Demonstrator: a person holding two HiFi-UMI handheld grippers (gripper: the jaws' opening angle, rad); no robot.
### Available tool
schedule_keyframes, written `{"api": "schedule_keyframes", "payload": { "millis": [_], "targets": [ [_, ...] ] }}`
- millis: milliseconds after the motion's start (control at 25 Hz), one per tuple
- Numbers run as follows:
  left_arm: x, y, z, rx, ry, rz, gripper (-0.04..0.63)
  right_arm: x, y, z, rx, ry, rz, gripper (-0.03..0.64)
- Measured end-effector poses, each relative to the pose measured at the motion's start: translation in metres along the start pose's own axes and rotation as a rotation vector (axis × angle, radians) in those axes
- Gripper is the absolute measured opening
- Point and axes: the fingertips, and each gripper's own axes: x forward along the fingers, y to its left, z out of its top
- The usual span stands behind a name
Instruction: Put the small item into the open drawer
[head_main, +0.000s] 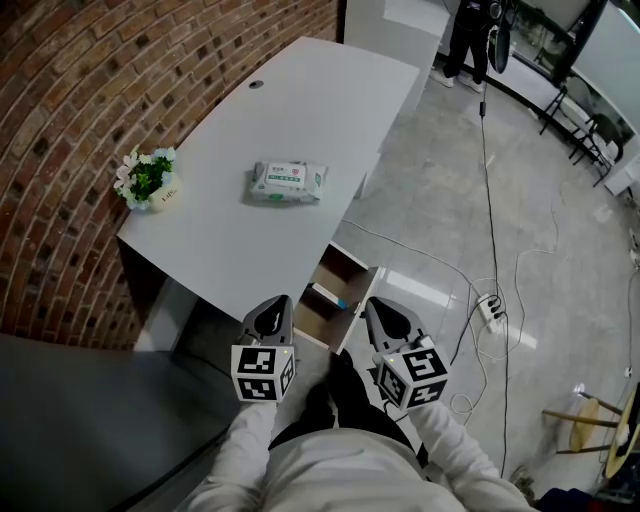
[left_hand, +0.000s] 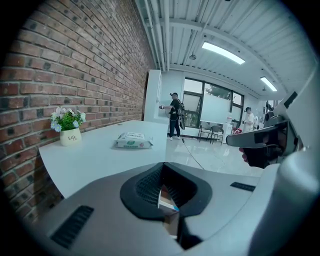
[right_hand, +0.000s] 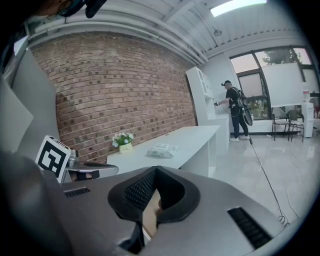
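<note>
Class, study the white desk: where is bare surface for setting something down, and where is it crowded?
Bare: the desk beyond the wipes pack, up to the cable hole; also the near end, between flower pot, pack and front edge. Tightest: the open drawer.

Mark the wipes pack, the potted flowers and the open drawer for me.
wipes pack (head_main: 288, 182), head view, middle of its top face.
potted flowers (head_main: 148, 176), head view, on the green leaves.
open drawer (head_main: 324, 274), head view, bare wooden bottom inside.
</note>
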Motion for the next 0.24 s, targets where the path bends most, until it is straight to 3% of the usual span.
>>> {"api": "schedule_keyframes", "payload": {
  "millis": [240],
  "targets": [
    [-0.0052, -0.001, -0.0009, -0.003, -0.006, 0.001, 0.017, -0.0033, 0.0041, -0.0003, -0.015, -0.009, 0.01, 0.026]
  ]
}}
